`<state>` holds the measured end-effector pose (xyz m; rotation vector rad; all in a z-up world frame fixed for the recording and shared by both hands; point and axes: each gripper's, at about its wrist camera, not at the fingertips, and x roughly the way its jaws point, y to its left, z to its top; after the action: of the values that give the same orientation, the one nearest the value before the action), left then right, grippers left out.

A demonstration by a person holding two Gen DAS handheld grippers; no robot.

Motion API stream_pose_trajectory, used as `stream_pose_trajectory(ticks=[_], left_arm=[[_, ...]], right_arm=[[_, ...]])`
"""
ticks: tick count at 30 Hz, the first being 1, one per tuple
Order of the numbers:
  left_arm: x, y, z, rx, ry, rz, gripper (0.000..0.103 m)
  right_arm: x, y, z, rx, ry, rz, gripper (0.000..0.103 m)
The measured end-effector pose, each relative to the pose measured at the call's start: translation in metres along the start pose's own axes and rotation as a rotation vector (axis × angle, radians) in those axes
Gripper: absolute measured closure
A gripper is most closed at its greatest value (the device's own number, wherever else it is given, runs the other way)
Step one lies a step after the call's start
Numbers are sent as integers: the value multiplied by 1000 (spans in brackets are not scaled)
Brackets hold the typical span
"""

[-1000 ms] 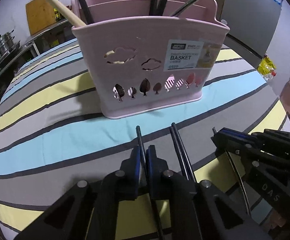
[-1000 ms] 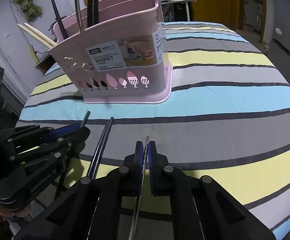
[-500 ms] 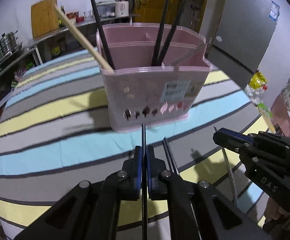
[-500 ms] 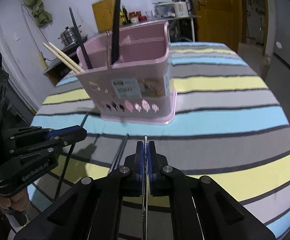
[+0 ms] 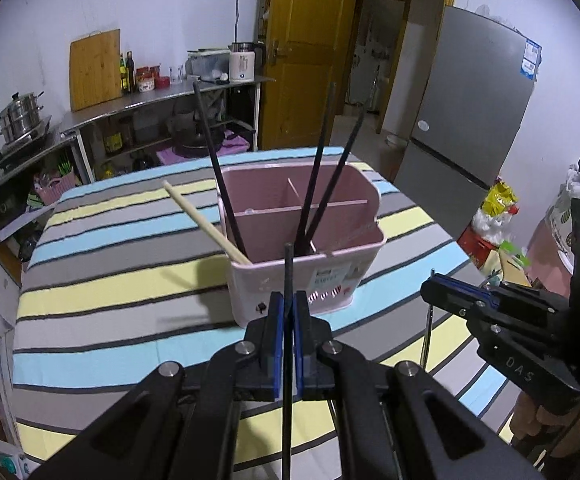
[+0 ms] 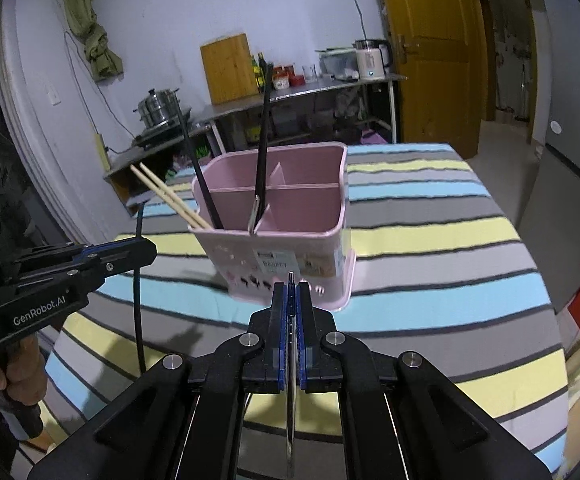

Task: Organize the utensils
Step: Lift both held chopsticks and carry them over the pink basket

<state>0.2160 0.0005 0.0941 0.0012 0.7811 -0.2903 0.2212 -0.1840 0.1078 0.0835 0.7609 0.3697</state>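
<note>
A pink divided basket [image 5: 258, 280] stands mid-table on the striped cloth. A wooden chopstick [image 5: 206, 224] and several black ones [image 5: 314, 184] lean out of its compartments. My left gripper [image 5: 289, 296] is shut on a black chopstick [image 5: 287, 400], held above the cloth just in front of the basket. The right gripper [image 6: 291, 292] is shut on a thin silver chopstick [image 6: 291, 408], also lifted and facing the basket [image 6: 230, 252]. Each gripper shows in the other's view: the right gripper [image 5: 428, 294] with its silver stick hanging down, the left gripper [image 6: 150, 246] with its black stick [image 6: 138, 304].
The striped tablecloth [image 5: 110, 288] covers the table to its edges. Behind stand a steel counter [image 5: 138, 108] with a pot, cutting board and kettle, a yellow door [image 5: 302, 52] and a grey fridge [image 5: 478, 120]. Bags [image 5: 494, 216] lie on the floor at the right.
Both grippers have risen from the cloth, each with its chopstick clamped. The views now look down into the basket's compartments instead of at its front wall.
</note>
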Motion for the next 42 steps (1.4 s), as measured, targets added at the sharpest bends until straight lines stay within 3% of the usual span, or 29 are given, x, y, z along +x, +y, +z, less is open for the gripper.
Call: stream_pose_trajectory(ticks=[11,31,42], left_arm=[[-17,1,12,-6,-48,2,98],[-68,9,-23,-10,-86,4,98],[-75,10,-19,-40,-90,0,98]], right_arm=[[-16,2,12,-15,-55,2,99],[-41,16,-7,-68,-62,-11,99],[-58,23,-5,-88,-102,-4,99]])
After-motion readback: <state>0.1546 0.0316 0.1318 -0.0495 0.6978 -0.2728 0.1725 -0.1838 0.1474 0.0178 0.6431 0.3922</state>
